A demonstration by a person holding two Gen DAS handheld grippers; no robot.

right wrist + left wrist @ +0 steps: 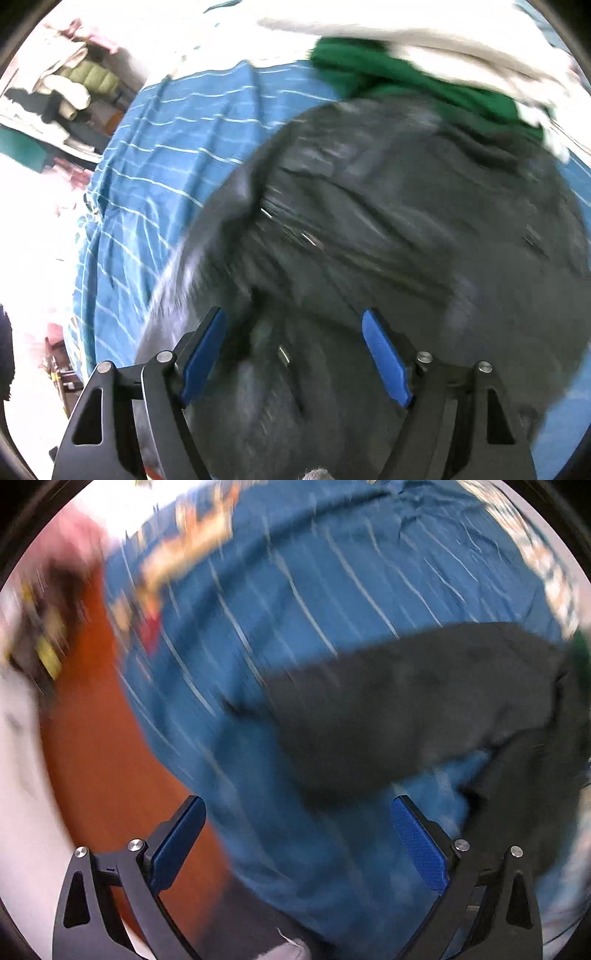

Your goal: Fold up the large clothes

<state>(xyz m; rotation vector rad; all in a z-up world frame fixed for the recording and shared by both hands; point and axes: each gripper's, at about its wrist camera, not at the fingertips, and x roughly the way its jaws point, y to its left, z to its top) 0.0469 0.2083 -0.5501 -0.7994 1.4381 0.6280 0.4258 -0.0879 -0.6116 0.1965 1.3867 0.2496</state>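
Observation:
A large dark grey garment (pixel 388 221) lies crumpled on a bed with a blue sheet with thin white stripes (pixel 166 155). It shows zipper-like metal glints in the right wrist view. In the left wrist view the same garment (pixel 406 709) lies at the right, on the sheet (pixel 314 572). My left gripper (pixel 297 805) is open and empty above the sheet, just short of the garment's edge. My right gripper (pixel 293 317) is open and empty right over the garment. Both views are blurred by motion.
A green garment (pixel 406 81) and a whitish cloth (pixel 461 51) lie at the far side of the bed. An orange-brown floor (pixel 103 738) runs along the bed's left edge. Shelves with piled clothes (pixel 70 85) stand at the far left.

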